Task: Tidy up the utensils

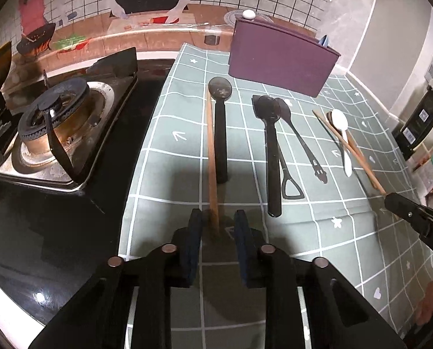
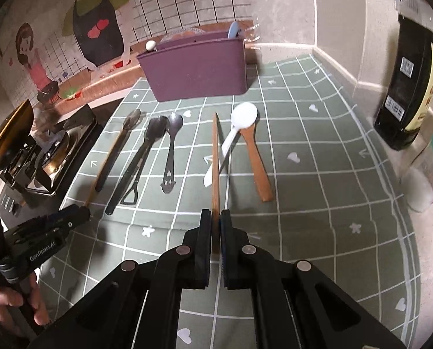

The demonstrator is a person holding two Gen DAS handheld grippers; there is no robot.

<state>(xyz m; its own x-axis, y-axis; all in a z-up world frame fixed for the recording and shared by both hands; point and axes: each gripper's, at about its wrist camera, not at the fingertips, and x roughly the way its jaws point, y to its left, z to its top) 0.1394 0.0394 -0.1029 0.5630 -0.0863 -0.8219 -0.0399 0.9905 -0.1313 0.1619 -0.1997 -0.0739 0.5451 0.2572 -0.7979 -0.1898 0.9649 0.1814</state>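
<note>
**Both grippers at the chopsticks: right one gripped, left one not yet**

I read this as the pick-up step for the two wooden chopsticks, one per hand. My right gripper (image 2: pixel 215 221) has its jaws drawn nearly together on the near end of the right chopstick (image 2: pixel 215 168); the stick runs straight ahead from between the pads, crossing over the white spoon (image 2: pixel 239 122), with the wooden spoon (image 2: pixel 255 160) just to the right of it.

My left gripper (image 1: pixel 218 222) is only partly closed. The near end of the left chopstick (image 1: pixel 211 151) sits between the jaws, close to the left pad, with a clear gap to the right pad, so I would not call it held yet. Just right of that stick lies the black ladle (image 1: pixel 221 133), touching or nearly touching it further ahead.

The purple holder (image 2: pixel 196 67) stands well ahead of both sets of jaws, past the row of dark spoons (image 1: pixel 274 145).

Next, I judge the left jaws must close fully on their stick without catching the ladle handle. Then both sticks need lifting, tipping upright and carrying forward over the holder's rim. The right stick may drag the white spoon as it rises.
</note>
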